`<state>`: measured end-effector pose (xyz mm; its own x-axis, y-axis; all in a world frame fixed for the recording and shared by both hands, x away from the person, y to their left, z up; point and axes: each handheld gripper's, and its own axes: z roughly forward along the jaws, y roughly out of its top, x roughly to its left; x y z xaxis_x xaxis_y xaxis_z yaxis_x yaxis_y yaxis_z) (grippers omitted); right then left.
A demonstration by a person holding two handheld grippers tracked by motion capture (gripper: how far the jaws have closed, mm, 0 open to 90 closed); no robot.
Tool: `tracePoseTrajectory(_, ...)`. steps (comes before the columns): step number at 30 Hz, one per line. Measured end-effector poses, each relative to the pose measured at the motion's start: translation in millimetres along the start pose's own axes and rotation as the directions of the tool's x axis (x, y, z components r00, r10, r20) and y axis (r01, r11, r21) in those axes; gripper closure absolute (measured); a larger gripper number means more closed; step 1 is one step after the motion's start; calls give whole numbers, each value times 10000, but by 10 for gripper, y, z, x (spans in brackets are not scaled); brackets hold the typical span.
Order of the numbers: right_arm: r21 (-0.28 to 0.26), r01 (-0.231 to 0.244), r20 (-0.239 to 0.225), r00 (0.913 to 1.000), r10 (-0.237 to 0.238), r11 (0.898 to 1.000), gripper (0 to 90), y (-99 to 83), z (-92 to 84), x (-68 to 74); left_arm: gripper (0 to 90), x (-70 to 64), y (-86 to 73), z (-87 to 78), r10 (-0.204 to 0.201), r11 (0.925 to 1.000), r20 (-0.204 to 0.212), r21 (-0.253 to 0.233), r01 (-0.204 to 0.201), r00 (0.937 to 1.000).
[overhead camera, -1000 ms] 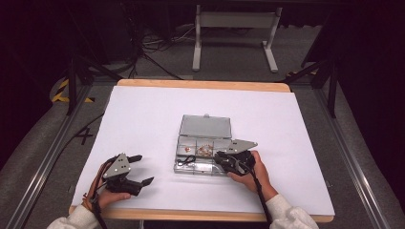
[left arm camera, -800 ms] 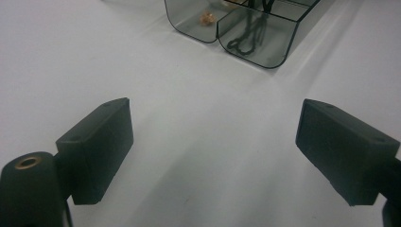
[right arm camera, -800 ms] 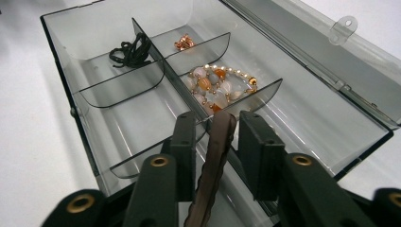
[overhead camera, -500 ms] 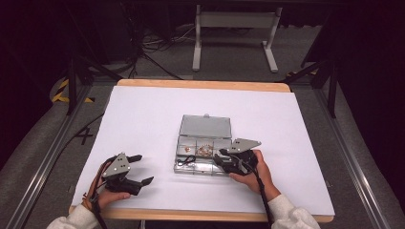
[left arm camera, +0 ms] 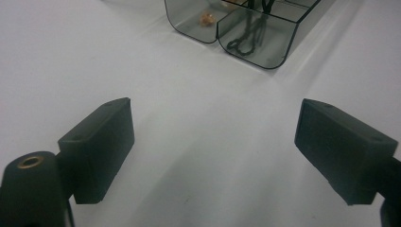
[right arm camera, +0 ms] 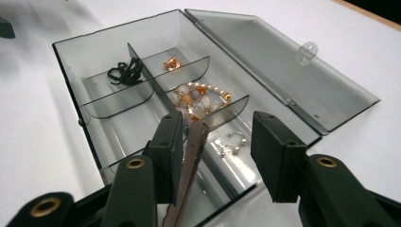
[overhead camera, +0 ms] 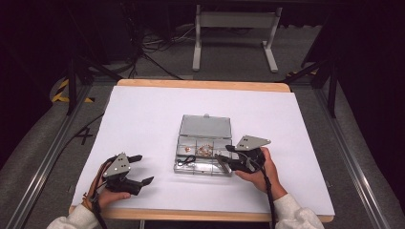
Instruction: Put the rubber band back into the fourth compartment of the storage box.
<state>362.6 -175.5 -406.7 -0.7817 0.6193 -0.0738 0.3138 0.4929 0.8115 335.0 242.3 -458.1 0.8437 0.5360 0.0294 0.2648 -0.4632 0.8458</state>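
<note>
Right gripper (right arm camera: 215,142) over the open box (right arm camera: 71,52) mid-counter, jaws just opened, a brown clip (right arm camera: 189,165) leaning on one pad. Let it drop into the near compartment. Left gripper (left arm camera: 213,142) idle, jaws apart.

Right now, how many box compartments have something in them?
4: black cord far left, copper charm beside it, bead bracelet middle, silver earrings nearest. Near-left compartments are partly hidden.

Dark room, grey floor (overhead camera: 43,157), metal stand (overhead camera: 234,36), floor cables (overhead camera: 153,52)
</note>
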Motion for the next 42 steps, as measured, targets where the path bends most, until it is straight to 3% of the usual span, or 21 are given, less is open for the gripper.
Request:
tracePoseTrajectory(5,-221,-129,144,9998,132,9997,541,-7,-117,-71,149,-7,3,3,33,10000,-43,16,-33,10000)
tracePoseTrajectory(11,-316,-283,497,9983,299,9991,532,-31,-215,-154,192,-4,27,34,16,9993,-102,372,-12,9999)
tracePoseTrajectory(16,-428,-589,620,9962,615,9973,532,-83,-280,-217,269,-52,121,54,192,9997,-210,175,-188,9996)
tracePoseTrajectory(18,-442,-626,630,9959,653,9971,533,-84,-294,-229,365,-62,163,78,266,9995,-190,193,-262,9995)
tracePoseTrajectory(20,-500,-682,617,9956,712,9964,535,-79,-296,-236,461,-67,204,119,435,9986,64,296,-436,9990)
tracePoseTrajectory(23,-452,-655,614,9958,682,9968,546,-73,-284,-244,588,-69,243,168,580,9973,-17,445,-579,9983)
tracePoseTrajectory(27,-468,-781,626,9947,810,9958,559,-69,-255,-282,682,-60,320,255,633,9975,305,310,-643,9975)
tracePoseTrajectory(31,-474,-977,643,9928,1006,9941,566,-69,-230,-331,725,-41,429,346,555,9985,395,3,-556,9977)
tracePoseTrajectory(36,-611,-1273,560,9898,1308,9900,562,-37,-191,-388,775,-5,478,476,742,9968,349,276,-752,9966)
tracePoseTrajectory(42,-505,-1652,598,9840,1681,9850,554,2,-112,-481,788,24,468,539,634,9966,595,492,-664,9962)
